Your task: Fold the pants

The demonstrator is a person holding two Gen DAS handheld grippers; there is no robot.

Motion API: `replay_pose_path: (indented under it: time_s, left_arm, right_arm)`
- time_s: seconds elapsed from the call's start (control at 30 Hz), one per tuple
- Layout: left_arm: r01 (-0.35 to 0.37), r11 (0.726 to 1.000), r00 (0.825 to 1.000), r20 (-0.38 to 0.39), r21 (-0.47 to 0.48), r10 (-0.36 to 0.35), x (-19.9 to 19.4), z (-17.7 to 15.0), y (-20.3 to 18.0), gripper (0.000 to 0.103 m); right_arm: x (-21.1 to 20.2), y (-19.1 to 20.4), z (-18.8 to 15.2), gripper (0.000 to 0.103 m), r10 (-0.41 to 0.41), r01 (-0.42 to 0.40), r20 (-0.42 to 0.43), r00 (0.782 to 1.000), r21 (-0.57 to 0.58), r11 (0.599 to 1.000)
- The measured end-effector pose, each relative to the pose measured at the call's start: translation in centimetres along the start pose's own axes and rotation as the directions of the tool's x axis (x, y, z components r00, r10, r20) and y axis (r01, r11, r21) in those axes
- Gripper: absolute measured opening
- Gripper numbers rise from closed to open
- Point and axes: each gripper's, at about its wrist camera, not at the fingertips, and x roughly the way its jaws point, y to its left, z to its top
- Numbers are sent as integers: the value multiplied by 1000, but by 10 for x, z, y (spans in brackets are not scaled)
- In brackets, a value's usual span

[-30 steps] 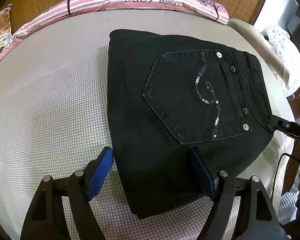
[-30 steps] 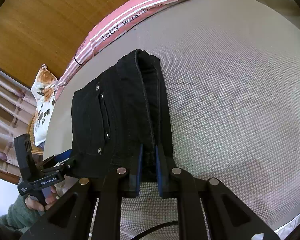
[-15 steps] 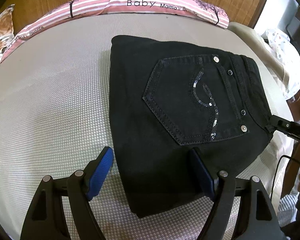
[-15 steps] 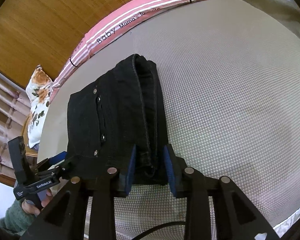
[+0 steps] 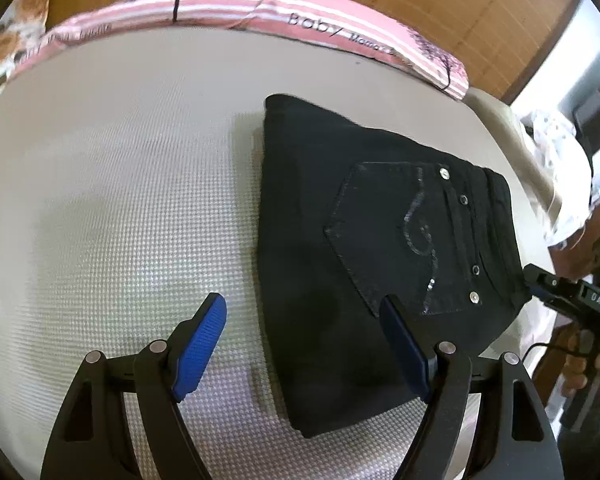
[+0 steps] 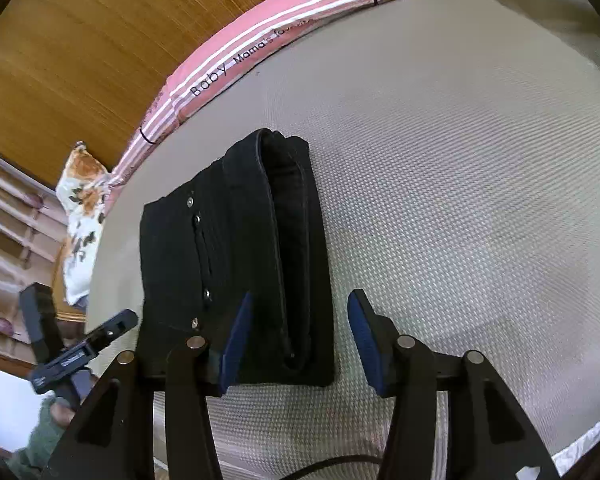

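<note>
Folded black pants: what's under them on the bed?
Only the grey textured bed cover shows around the folded black pants. Their lower layers show at the open edge. Anything directly beneath is covered.

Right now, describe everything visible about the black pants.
The black pants look like denim, folded into a compact stack lying flat on the grey textured mattress. A back pocket with a sequin swirl and metal studs faces up. The layered waistband edge faces the open right gripper; nothing grips them.
</note>
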Motion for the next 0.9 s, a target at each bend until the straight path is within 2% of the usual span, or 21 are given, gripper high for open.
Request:
replay_pose_path:
  time_s: [0.27, 0.43, 0.6, 0.73, 0.9]
  left_arm:
    - [95, 991, 992, -69, -97, -102, 17, 7, 15, 79]
    - [189, 976, 975, -99, -107, -199, 23, 10, 14, 78]
    - [243, 963, 961, -106, -118, -256, 29, 15, 15, 78]
    - [302, 945, 943, -108, -128, -316, 34, 21, 18, 78]
    - [374, 916, 917, -90, -149, -389, 37, 27, 25, 78]
  right_arm:
    - [19, -13, 14, 51, 84, -83, -47, 995, 36, 996]
    - [28, -20, 19, 53, 128, -125, -67, 990, 44, 991]
    - [36, -30, 21, 53, 177, -172, -91, 980, 63, 983]
    - [41, -38, 25, 53, 245, -237, -96, 965, 87, 968]
    - [50, -43, 28, 53, 336, -323, -114, 935, 115, 939]
